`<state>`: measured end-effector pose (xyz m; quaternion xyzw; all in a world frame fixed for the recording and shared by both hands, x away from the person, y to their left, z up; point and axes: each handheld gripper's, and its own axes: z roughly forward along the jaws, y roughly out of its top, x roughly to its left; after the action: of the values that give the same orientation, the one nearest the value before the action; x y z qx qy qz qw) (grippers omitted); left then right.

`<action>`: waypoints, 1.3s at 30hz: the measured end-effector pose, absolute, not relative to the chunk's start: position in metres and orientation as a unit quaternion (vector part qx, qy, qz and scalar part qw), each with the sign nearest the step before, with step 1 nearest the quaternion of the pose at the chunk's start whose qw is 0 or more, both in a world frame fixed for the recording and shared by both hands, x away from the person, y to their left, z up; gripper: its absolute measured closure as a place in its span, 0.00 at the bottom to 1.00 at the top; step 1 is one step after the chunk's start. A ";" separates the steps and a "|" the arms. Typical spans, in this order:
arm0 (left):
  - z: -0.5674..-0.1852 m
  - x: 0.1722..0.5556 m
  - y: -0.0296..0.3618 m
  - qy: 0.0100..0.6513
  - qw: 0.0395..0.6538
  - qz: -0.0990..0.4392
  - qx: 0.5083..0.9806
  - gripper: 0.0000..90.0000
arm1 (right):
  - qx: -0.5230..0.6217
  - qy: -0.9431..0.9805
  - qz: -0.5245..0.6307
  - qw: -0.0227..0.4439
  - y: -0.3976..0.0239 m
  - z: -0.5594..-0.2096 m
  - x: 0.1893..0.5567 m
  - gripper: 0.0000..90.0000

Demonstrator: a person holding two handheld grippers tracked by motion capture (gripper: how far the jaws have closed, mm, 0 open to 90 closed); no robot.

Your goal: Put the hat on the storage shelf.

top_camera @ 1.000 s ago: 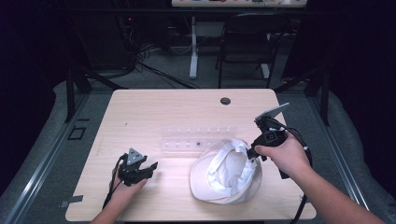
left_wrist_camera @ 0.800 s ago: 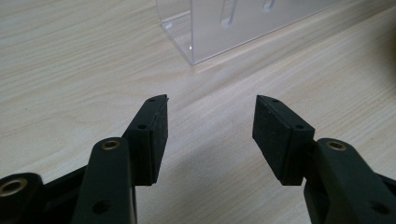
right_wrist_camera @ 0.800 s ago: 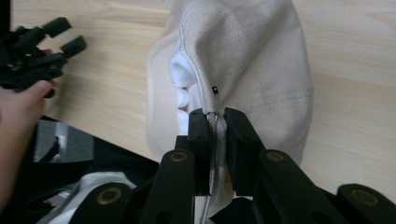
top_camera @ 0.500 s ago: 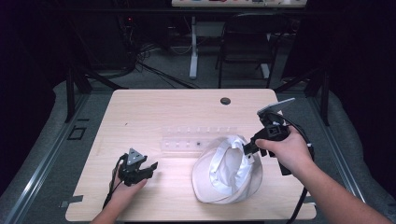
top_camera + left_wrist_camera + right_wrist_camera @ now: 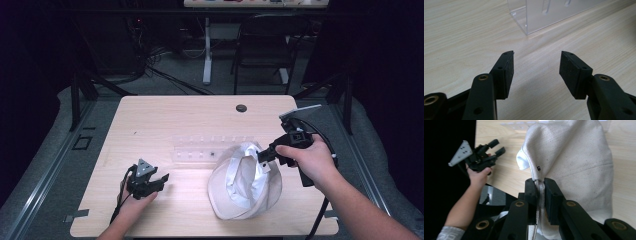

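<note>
A white cloth cap [image 5: 245,185] lies on the right half of the wooden table [image 5: 165,115], with one edge pulled up. My right gripper [image 5: 262,155] is shut on that raised edge. In the right gripper view the cap [image 5: 574,157] hangs from the closed right gripper [image 5: 539,182], its fabric pinched between the pads. My left gripper [image 5: 162,180] rests low at the table's front left, open and holding nothing. In its own view the left gripper [image 5: 536,72] stands wide apart over bare wood. The left gripper [image 5: 497,147] also appears far off in the right gripper view.
A clear acrylic rack [image 5: 210,147] lies flat at the table's middle, just behind the cap; its corner [image 5: 549,12] stands ahead of the left jaws. A dark grommet hole [image 5: 241,108] sits near the far edge. A chair [image 5: 270,45] and cables stand beyond the table.
My right gripper has drawn the cap's edge slightly up and to the right, and the cap has bunched up narrower. The left gripper has not moved.
</note>
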<state>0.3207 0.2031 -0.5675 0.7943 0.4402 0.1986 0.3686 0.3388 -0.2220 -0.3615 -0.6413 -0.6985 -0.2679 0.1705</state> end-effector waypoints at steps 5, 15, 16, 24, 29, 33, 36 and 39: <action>-0.568 0.321 0.203 0.440 0.367 0.199 0.795 0.51 | -0.639 -0.679 -0.296 0.207 -0.225 -0.362 0.337 0.91; -0.568 0.321 0.203 0.439 0.366 0.200 0.796 0.51 | -0.620 -0.659 -0.355 0.234 -0.228 -0.360 0.335 0.91; -0.568 0.321 0.202 0.439 0.366 0.200 0.796 0.51 | -0.620 -0.659 -0.355 0.234 -0.228 -0.360 0.335 0.91; -0.568 0.321 0.202 0.439 0.368 0.199 0.795 0.51 | -0.612 -0.657 -0.375 0.231 -0.229 -0.352 0.335 0.91; -0.568 0.320 0.202 0.439 0.369 0.199 0.795 0.51 | -0.615 -0.649 -0.386 0.227 -0.233 -0.348 0.340 0.91; -0.567 0.320 0.201 0.438 0.370 0.198 0.795 0.51 | -0.614 -0.646 -0.391 0.228 -0.234 -0.344 0.342 0.91; -0.567 0.319 0.199 0.436 0.370 0.197 0.796 0.50 | -0.614 -0.639 -0.404 0.228 -0.235 -0.340 0.344 0.91; -0.567 0.319 0.198 0.433 0.370 0.197 0.798 0.50 | -0.612 -0.636 -0.411 0.228 -0.235 -0.337 0.346 0.91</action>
<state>0.3185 0.1983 -0.5668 0.7981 0.4332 0.1970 0.3696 0.3458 -0.2347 -0.3366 -0.6122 -0.6362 -0.4105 0.2278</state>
